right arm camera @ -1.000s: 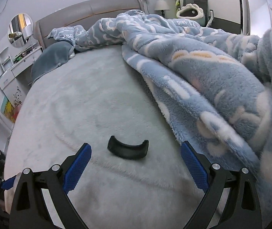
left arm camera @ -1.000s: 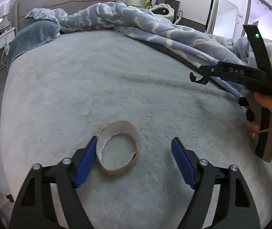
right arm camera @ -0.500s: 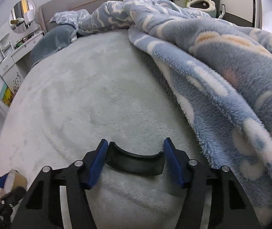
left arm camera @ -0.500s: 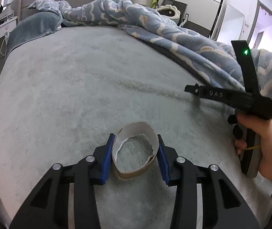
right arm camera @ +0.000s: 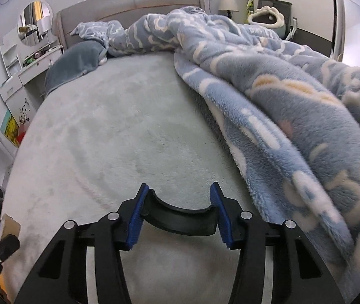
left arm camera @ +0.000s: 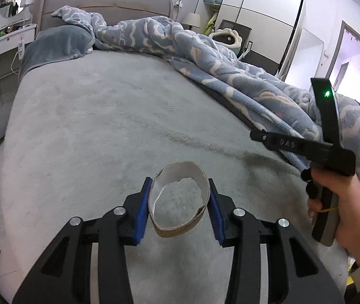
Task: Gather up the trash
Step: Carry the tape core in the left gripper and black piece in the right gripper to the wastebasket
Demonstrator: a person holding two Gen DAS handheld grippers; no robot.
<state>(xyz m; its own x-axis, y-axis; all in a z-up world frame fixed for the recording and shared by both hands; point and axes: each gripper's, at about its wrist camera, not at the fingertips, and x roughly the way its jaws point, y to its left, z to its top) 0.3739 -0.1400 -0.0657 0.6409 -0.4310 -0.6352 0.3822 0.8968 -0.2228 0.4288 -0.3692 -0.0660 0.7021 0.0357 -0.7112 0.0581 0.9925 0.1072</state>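
Note:
My left gripper (left arm camera: 180, 202) is shut on a torn cardboard ring (left arm camera: 178, 224), squeezed between the blue pads and held just above the grey bed sheet (left arm camera: 104, 126). My right gripper (right arm camera: 178, 211) is shut on a curved black plastic piece (right arm camera: 180, 219), also lifted a little off the sheet. The right gripper's body and the hand holding it show at the right of the left wrist view (left arm camera: 326, 152). The left gripper with the ring shows at the lower left edge of the right wrist view (right arm camera: 0, 233).
A rumpled blue blanket (right arm camera: 281, 96) covers the right side of the bed. A grey pillow (left arm camera: 56, 45) lies by the headboard (left arm camera: 104, 0). A white dresser with a mirror (right arm camera: 30, 58) stands left of the bed, wardrobes (left arm camera: 255, 20) at the back right.
Both grippers closed from wide open, the left onto the cardboard ring and the right onto the black piece, and both have lifted slightly off the sheet.

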